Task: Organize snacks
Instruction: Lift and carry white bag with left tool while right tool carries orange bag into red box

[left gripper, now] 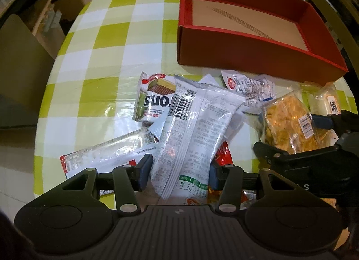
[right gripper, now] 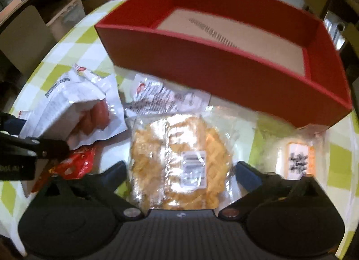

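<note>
A green-and-white checked tabletop [left gripper: 107,33] carries a red box [left gripper: 253,55] at the back and a heap of snack packets in front of it. The left gripper [left gripper: 179,171] has its fingers pressed against both sides of a white sausage packet [left gripper: 197,121] lying atop the heap beside a wafer packet [left gripper: 154,98]. The right gripper [right gripper: 179,171] has its fingers spread wide around a clear bag of yellow crisps [right gripper: 179,159], with no contact visible.
</note>
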The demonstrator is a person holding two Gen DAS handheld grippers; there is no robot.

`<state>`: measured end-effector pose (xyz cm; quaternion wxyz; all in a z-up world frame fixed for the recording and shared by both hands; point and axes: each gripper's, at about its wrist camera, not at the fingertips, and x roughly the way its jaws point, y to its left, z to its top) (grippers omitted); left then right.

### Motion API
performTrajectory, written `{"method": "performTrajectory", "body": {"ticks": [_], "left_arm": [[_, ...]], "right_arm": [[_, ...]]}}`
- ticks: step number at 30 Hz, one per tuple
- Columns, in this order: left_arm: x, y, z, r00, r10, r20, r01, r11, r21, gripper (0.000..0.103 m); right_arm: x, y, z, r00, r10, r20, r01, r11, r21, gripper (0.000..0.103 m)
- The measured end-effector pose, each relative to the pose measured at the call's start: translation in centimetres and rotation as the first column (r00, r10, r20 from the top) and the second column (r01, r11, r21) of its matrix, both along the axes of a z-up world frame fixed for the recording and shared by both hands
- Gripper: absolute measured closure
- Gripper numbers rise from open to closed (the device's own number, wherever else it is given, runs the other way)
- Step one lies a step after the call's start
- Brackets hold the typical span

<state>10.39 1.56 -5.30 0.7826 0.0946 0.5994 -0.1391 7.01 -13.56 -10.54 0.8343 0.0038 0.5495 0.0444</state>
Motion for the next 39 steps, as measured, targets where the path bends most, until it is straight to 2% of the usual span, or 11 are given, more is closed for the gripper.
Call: {"method": "performTrajectory", "body": {"ticks": [4,6,7,10,17,25,39], "left_arm": [[-0.1,0.0,-0.1,1.000,-0.002,-0.002,0.002,1.000,0.004,0.045],[-0.2,-0.1,-0.1,1.000,-0.004,0.000,0.004,1.000,0.007,0.045],[-0.2,-0.1,-0.1,1.000,-0.005,0.000,0.005,1.000,0.008,0.045],[-0.3,-0.2,0.1,1.000,-0.005,0.004,0.005,1.000,0.008,0.045],[-0.6,-0.4,1.6,0.999,-0.005,0.036,0.006,1.000,-0.025,0.048],[-0.8,-0.8,2.6,0.999,0.008,0.046,-0.005,0.999,-0.044,0.049],[-0.9,-1.4,4.8,0.996,0.023,0.091,-0.012,0.994,-0.111,0.051]], "right_arm": [[-0.1,0.3,-0.1,1.000,0.015,-0.007,-0.015,0.999,-0.040,0.000],[-0.2,0.2,0.3,1.000,0.008,0.003,-0.008,0.998,-0.058,0.011],[-0.3,-0.3,0.6,1.000,-0.005,0.007,0.006,0.999,-0.037,0.018],[-0.4,-1.6,1.2,0.999,-0.046,-0.001,0.046,0.999,0.028,0.022],[-1.2,-2.3,3.0,0.998,-0.057,0.041,0.056,0.998,0.020,0.023],[-2.9,-3.9,5.5,0.994,-0.068,0.085,0.063,0.996,0.066,0.023],[-3.5,-5.0,7.7,0.983,-0.106,0.149,0.089,0.989,0.115,0.023]]}}
